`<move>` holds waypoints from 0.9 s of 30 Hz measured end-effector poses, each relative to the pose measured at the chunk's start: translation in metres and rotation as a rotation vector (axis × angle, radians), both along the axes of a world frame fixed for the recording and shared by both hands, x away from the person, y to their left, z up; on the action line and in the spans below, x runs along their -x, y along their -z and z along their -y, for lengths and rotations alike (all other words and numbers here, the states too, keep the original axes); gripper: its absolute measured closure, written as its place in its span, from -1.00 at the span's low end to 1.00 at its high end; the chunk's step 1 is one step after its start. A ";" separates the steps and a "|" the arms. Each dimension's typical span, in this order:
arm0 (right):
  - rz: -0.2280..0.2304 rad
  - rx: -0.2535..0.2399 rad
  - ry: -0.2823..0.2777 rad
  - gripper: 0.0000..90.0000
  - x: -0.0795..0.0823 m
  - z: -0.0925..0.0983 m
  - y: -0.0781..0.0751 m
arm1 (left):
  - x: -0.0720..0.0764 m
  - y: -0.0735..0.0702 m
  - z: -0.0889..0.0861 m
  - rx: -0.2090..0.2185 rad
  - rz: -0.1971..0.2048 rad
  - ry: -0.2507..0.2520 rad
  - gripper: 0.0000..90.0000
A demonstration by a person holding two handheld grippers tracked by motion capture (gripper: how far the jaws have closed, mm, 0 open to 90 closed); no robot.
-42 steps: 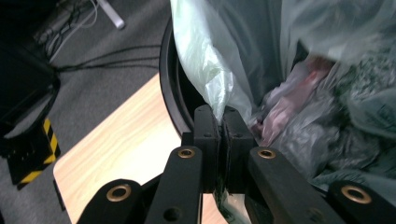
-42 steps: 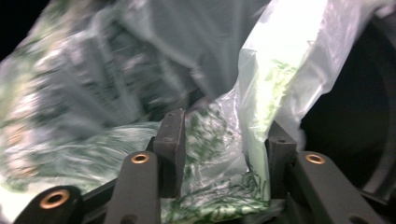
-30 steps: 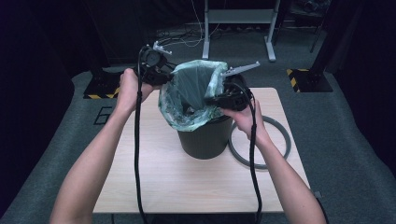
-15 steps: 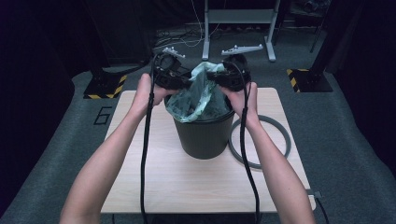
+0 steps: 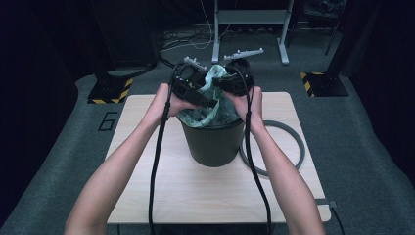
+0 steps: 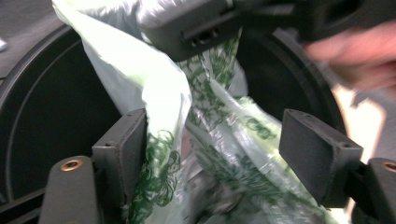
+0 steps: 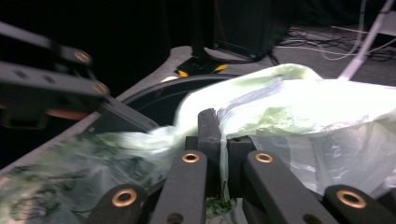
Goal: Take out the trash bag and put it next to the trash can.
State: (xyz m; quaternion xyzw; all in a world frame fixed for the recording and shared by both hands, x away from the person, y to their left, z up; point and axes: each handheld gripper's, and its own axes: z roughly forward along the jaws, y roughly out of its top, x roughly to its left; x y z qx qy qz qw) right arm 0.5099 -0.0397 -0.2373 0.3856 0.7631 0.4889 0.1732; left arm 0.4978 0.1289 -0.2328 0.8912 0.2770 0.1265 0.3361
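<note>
We pinch the green bag (image 7: 289, 116) with our right gripper (image 7: 219, 140) over the bin (image 5: 213, 142); our left gripper (image 6: 219, 158) jaws, just opening, straddle the bag's hanging folds without pressing.

A pale wooden tabletop (image 5: 147, 196) with rounded corners stands on a grey carpeted floor (image 5: 372, 161). A dark round bin (image 5: 213, 144) stands upright on it, toward the far middle. Just beside the bin, on the right part of the tabletop, a grey ring (image 5: 293, 142) lies flat, its left arc hidden behind the bin and its outer edge near the tabletop's right edge.
</note>
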 end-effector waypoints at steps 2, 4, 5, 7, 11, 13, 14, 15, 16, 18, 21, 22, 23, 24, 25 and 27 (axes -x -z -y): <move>-0.004 -0.006 -0.016 0.93 0.002 -0.001 -0.001 | 0.000 0.007 0.007 -0.092 0.015 -0.007 -0.04; -0.006 -0.010 -0.037 0.83 0.004 0.001 -0.001 | 0.000 0.013 0.011 -0.150 0.032 -0.010 0.39; -0.007 -0.012 -0.045 0.73 0.005 0.003 -0.002 | 0.000 0.015 0.012 -0.161 0.042 -0.017 0.57; -0.015 -0.005 -0.063 0.46 0.008 0.008 -0.002 | -0.002 0.017 0.012 -0.171 0.056 -0.029 0.75; -0.018 0.045 -0.055 -0.05 0.012 0.024 0.000 | -0.007 0.009 0.003 -0.143 0.099 -0.072 0.87; -0.051 0.057 -0.069 -0.24 0.010 0.030 0.003 | -0.010 0.003 -0.003 -0.114 0.114 -0.097 0.89; -0.062 0.071 -0.060 -0.36 0.010 0.032 0.005 | -0.011 0.000 -0.006 -0.090 0.119 -0.105 0.89; -0.068 0.087 -0.060 -0.45 0.009 0.034 0.007 | -0.011 -0.003 -0.008 -0.074 0.122 -0.116 0.90; -0.072 0.094 -0.078 -0.56 0.009 0.035 0.009 | -0.012 -0.006 -0.011 -0.056 0.126 -0.118 0.90; -0.075 0.087 -0.105 -0.68 0.009 0.034 0.011 | -0.014 -0.012 -0.013 -0.013 0.117 -0.126 0.90; -0.062 0.075 -0.148 -0.72 0.010 0.027 0.010 | -0.016 -0.020 -0.015 0.040 0.115 -0.129 0.90; -0.057 0.082 -0.154 -0.76 0.011 0.023 0.010 | -0.016 -0.022 -0.015 0.057 0.117 -0.124 0.90; -0.050 0.096 -0.158 -0.80 0.012 0.018 0.010 | -0.016 -0.025 -0.015 0.068 0.117 -0.122 0.90; -0.046 0.113 -0.158 -0.83 0.012 0.014 0.010 | -0.016 -0.029 -0.014 0.085 0.118 -0.113 0.91; -0.045 0.127 -0.156 -0.86 0.011 0.009 0.011 | -0.015 -0.031 -0.013 0.104 0.119 -0.110 0.91; -0.047 0.140 -0.161 -0.91 0.010 0.002 0.012 | -0.013 -0.037 -0.010 0.126 0.124 -0.094 0.91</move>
